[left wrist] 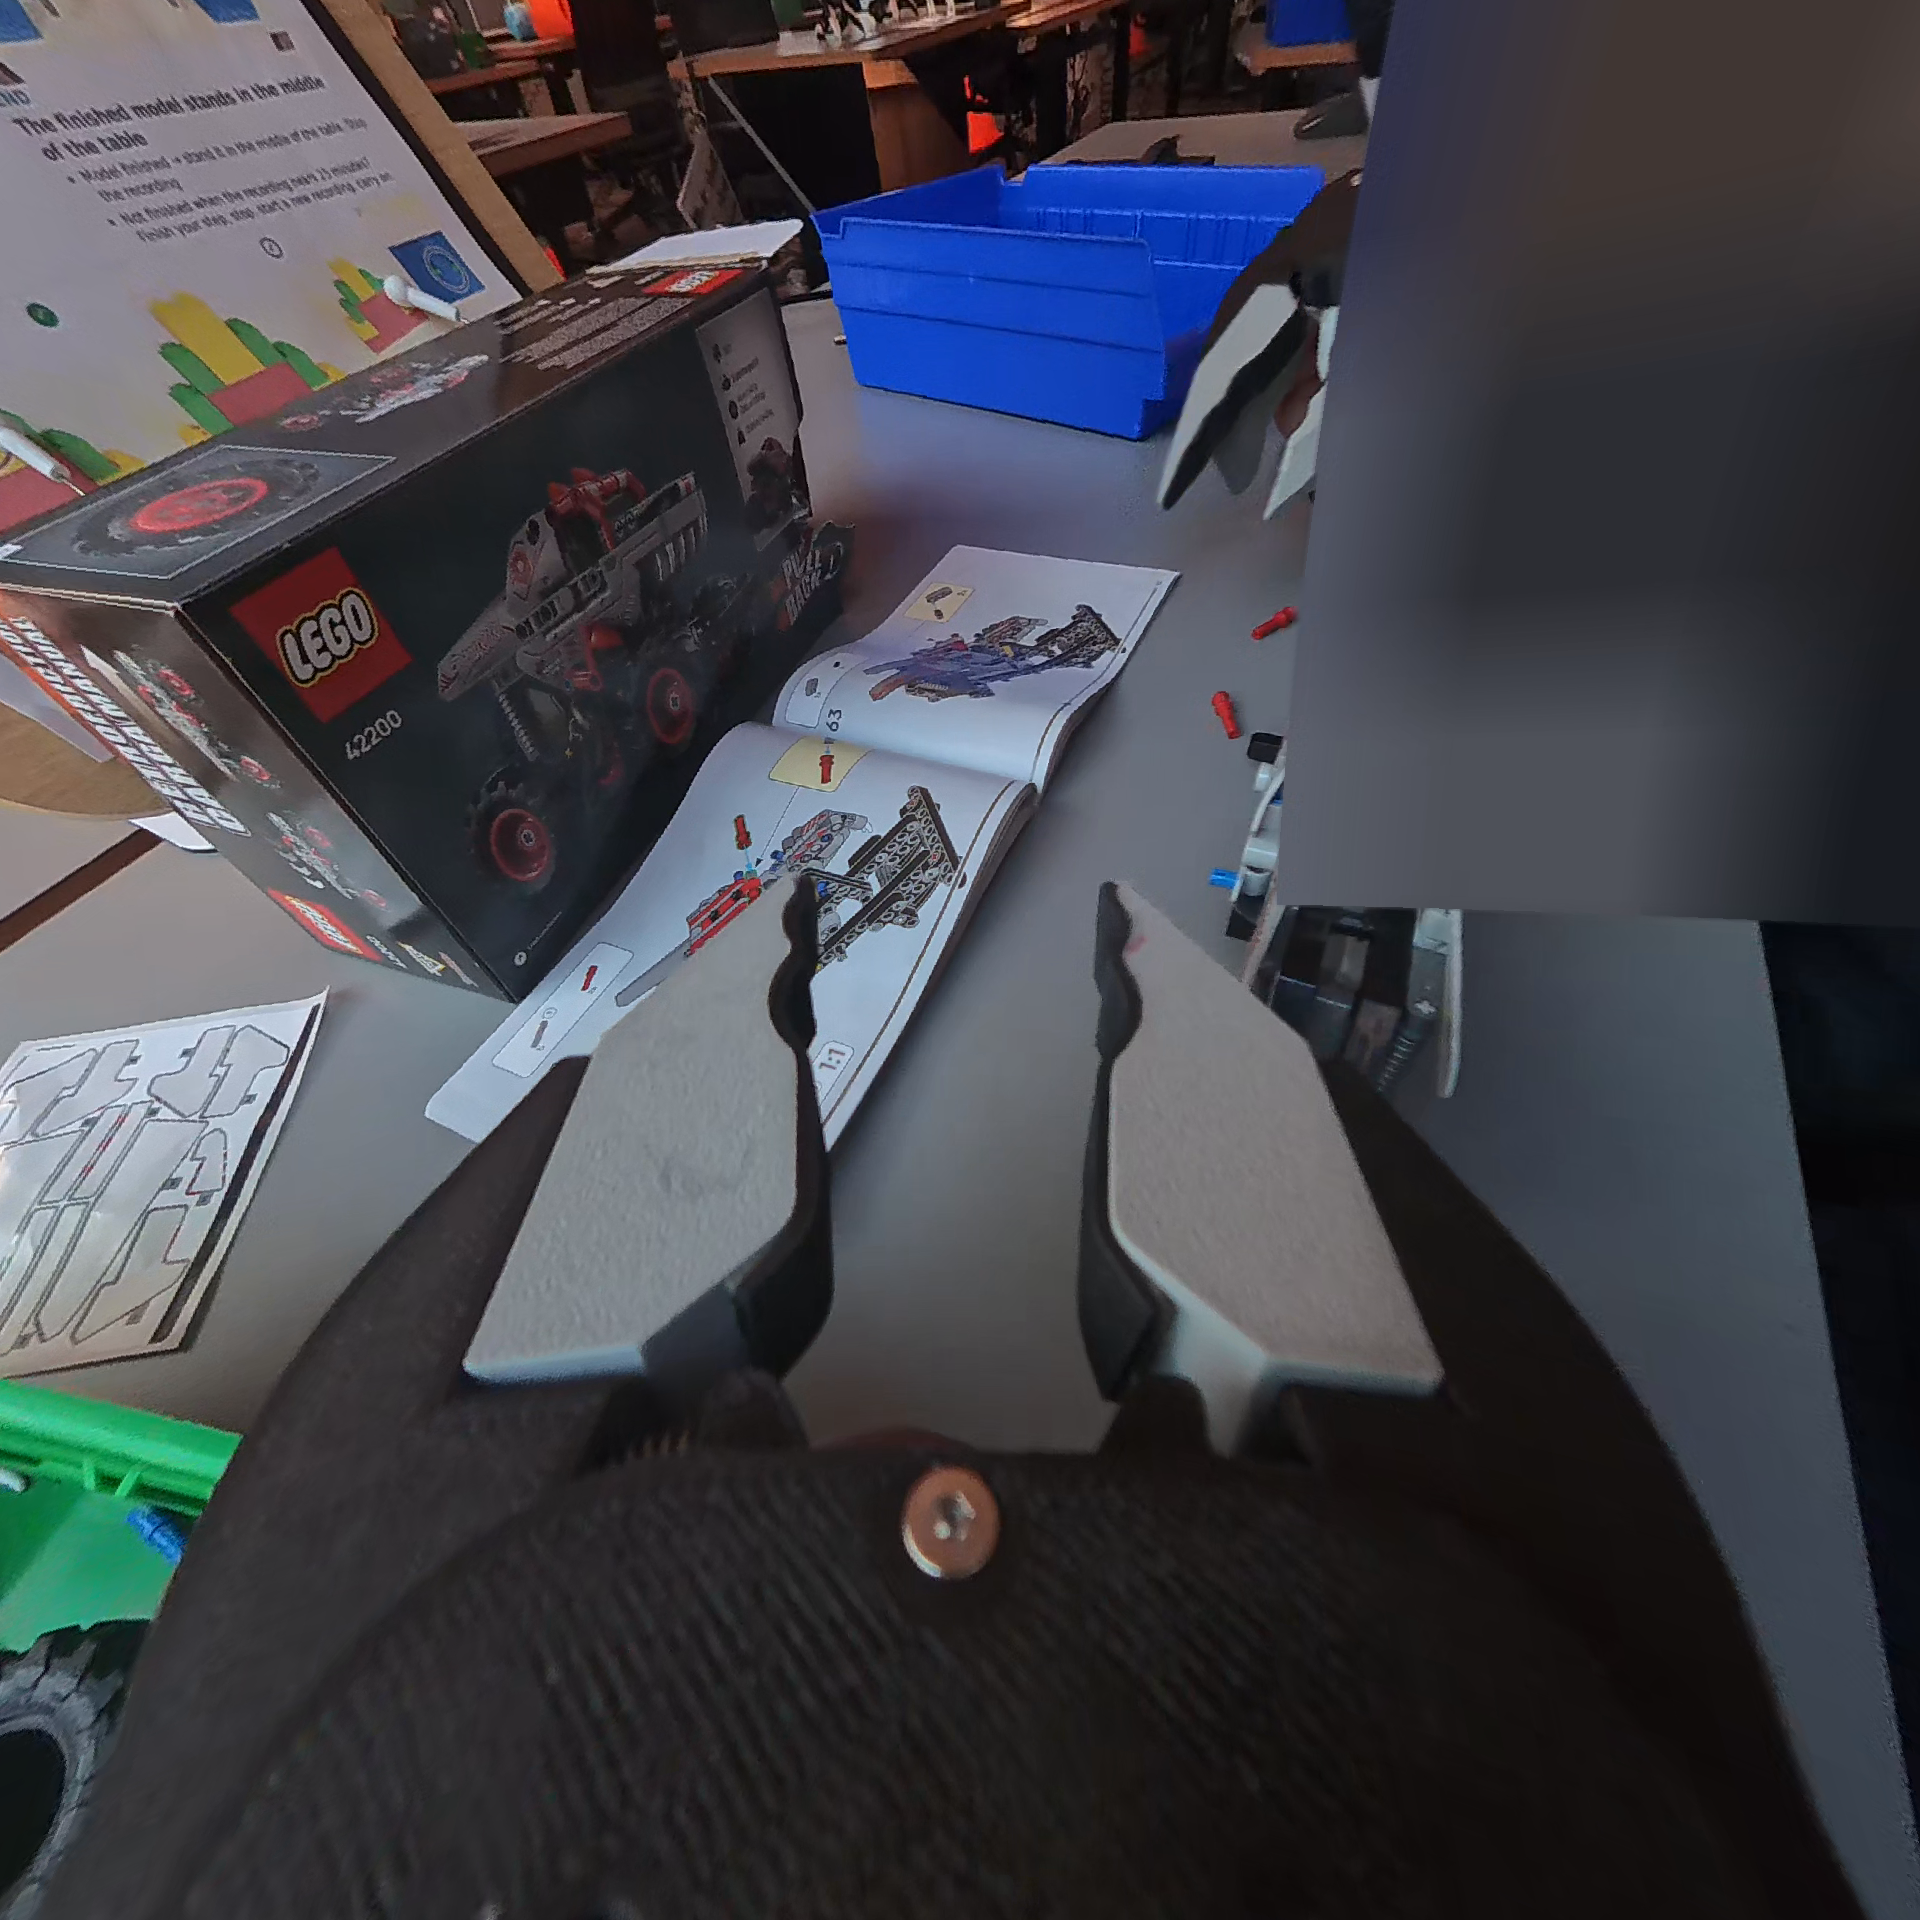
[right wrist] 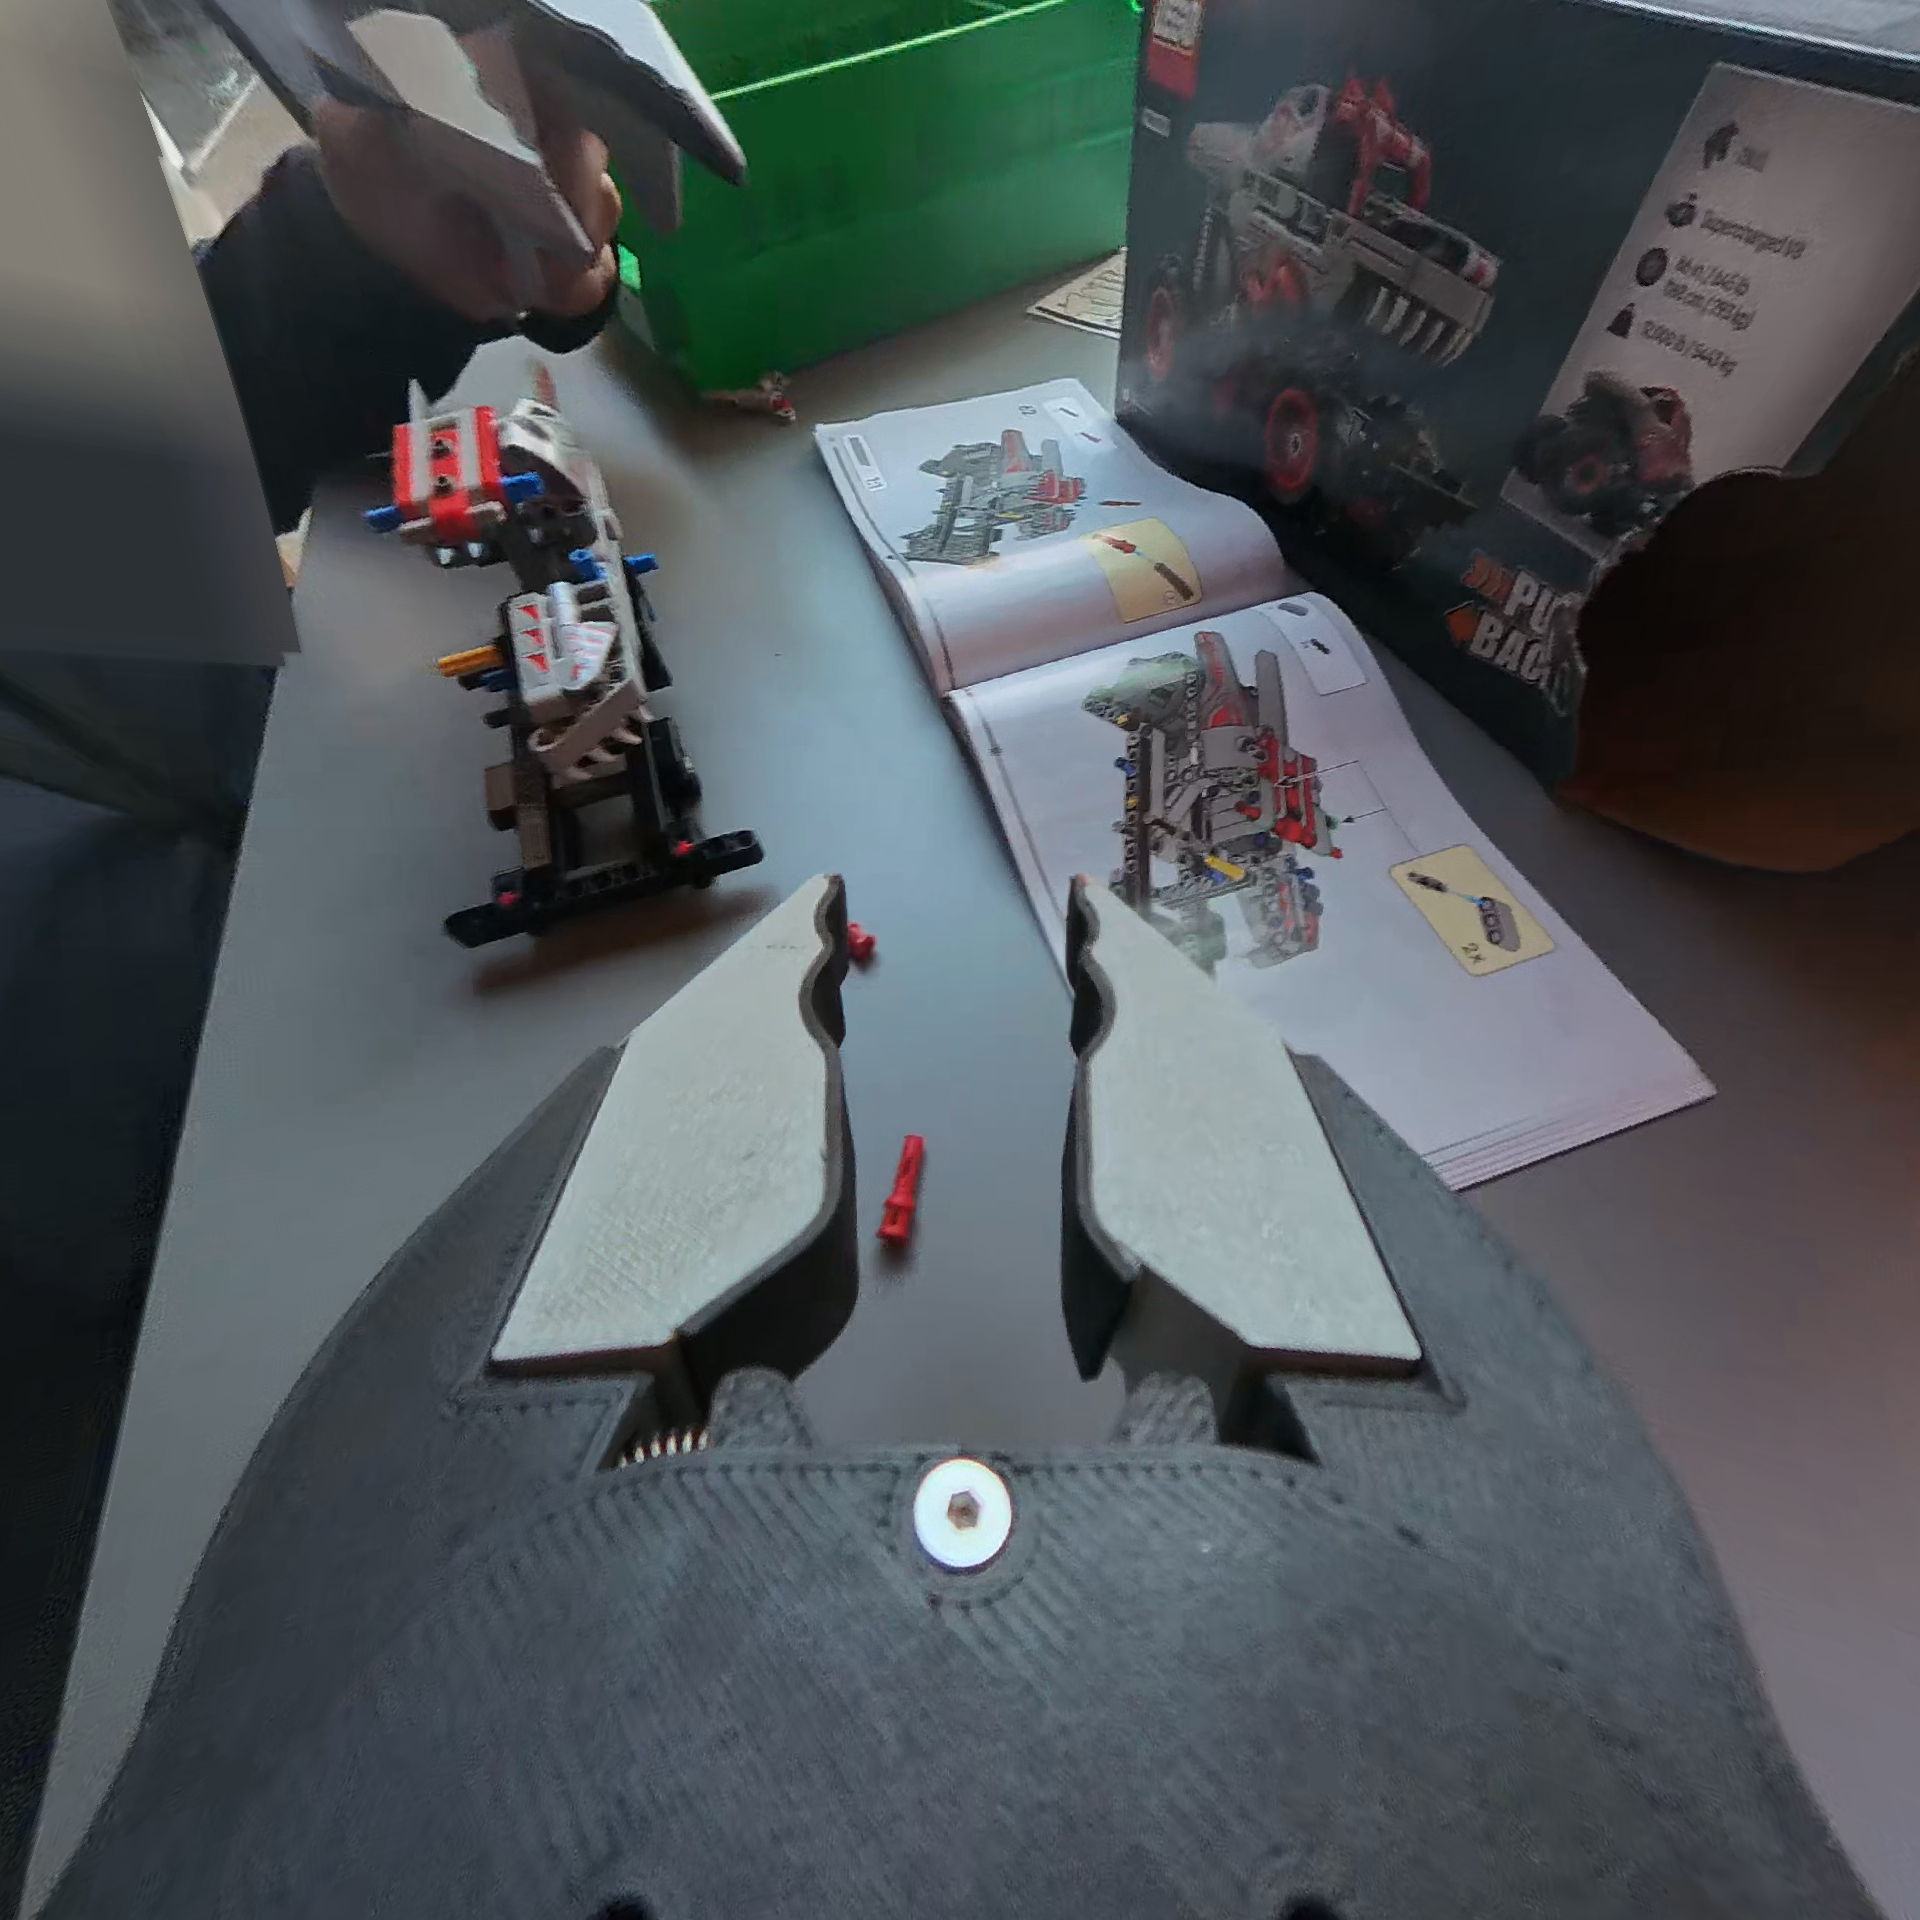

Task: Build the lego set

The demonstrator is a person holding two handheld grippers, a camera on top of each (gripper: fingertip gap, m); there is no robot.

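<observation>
The half-built truck model [right wrist: 566, 665], black frame with red, grey and blue parts, lies on the grey table [right wrist: 416, 1091] near its left edge. Two red pins [right wrist: 900, 1188] lie loose between it and the open instruction booklet [right wrist: 1195, 748]. The right tongs [right wrist: 954, 914] hang over the nearer pin, jaws apart and holding nothing. The left tongs [left wrist: 951, 904] are also apart and empty, above the booklet's edge. Behind stands the printed set box [left wrist: 436, 644], carrying a brand logo. A sticker sheet [left wrist: 125, 1174], a green bin [right wrist: 883, 177], probably for parts, and a blue bin [left wrist: 1039, 301] surround them.
</observation>
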